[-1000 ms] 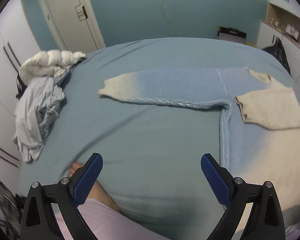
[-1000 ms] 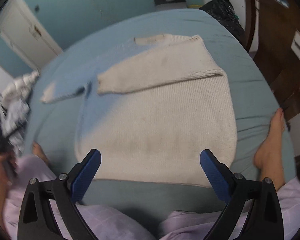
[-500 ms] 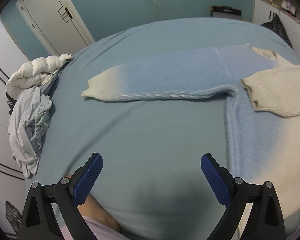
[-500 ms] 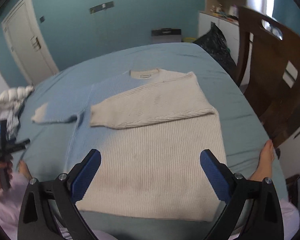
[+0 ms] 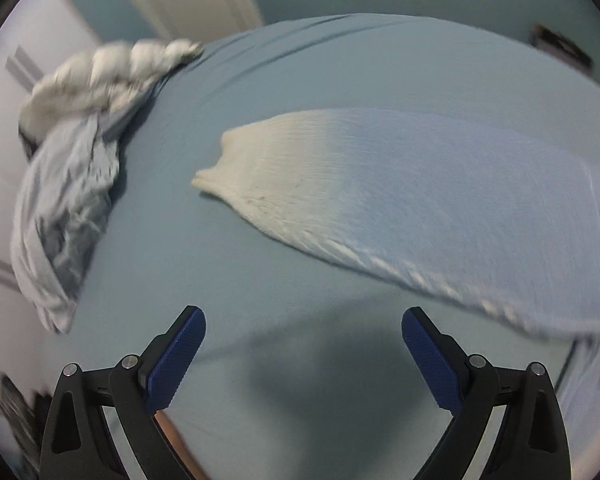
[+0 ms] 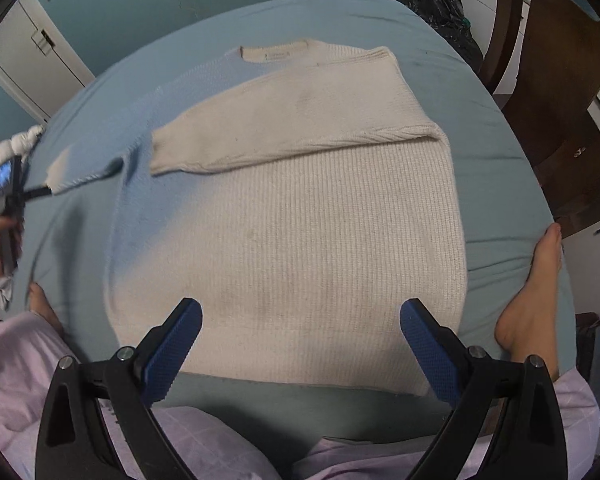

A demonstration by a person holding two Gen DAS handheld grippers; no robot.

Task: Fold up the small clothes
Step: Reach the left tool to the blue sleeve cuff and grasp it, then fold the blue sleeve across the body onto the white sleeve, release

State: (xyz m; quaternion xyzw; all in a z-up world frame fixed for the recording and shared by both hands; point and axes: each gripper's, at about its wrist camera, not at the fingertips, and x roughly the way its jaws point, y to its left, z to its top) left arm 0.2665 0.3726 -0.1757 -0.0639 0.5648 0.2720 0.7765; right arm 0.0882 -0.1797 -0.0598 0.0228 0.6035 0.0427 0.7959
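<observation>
Blue-grey sheeting covers the bed, which fills most of both views. On it, across the middle of the right wrist frame, lies the knitted sweater, flat and face up, cream over most of its body and fading to pale blue toward the left of the frame. One cream sleeve is folded across the chest, its cuff pointing left; the other sleeve stretches out flat across the centre and right of the left wrist frame, blue with a cream cuff. A crumpled heap of grey and white laundry sits at the left edge of that frame, apart from the cuff. A bare foot rests on the bed at the right. The left tool hangs over bare sheet with its blue pads wide apart, gripping nothing. The right tool is likewise spread wide and empty, above the sweater's hem.
</observation>
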